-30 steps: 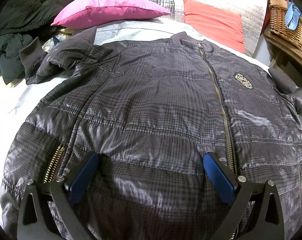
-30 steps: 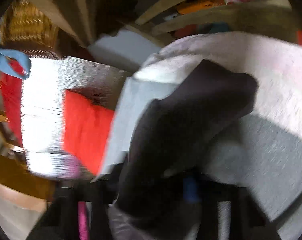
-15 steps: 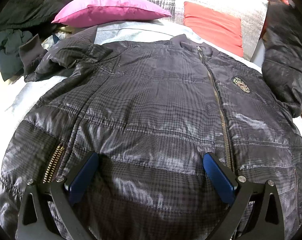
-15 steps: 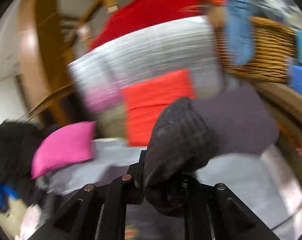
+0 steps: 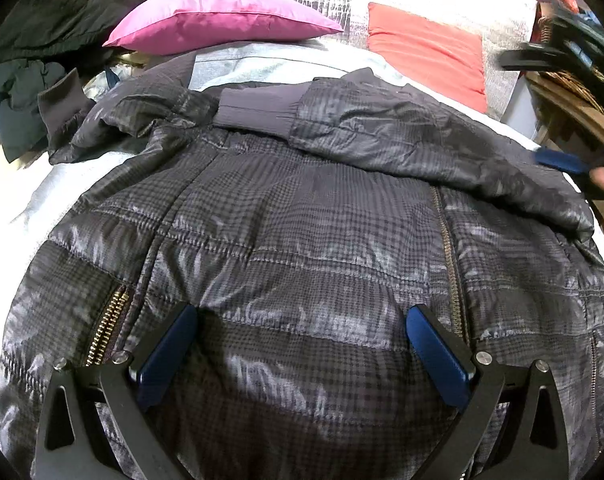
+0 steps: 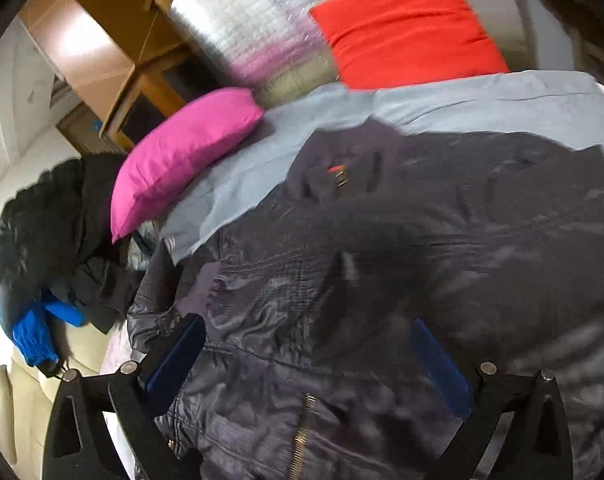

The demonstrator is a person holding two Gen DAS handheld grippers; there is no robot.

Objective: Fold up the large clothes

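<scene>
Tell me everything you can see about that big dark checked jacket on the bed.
The jacket is dark grey, fine-checked, shiny and quilted, like a light padded nylon. It lies front up on a pale grey sheet, front zip closed, a brass pocket zip near one side. One sleeve is folded across the chest, its ribbed cuff near the collar; the other sleeve sprawls outward, unfolded. Neither open gripper grips it.

Two wrist cameras looked down over the same bed from close range.

The left wrist view sat low near the jacket's (image 5: 302,240) hem, facing the head edge of the bed (image 5: 261,68). The right wrist view looked from the jacket's side, rolled and tilted, blurred. Both shared the jacket, the pink pillow (image 5: 217,16) and the red cushion (image 5: 426,48).
</scene>
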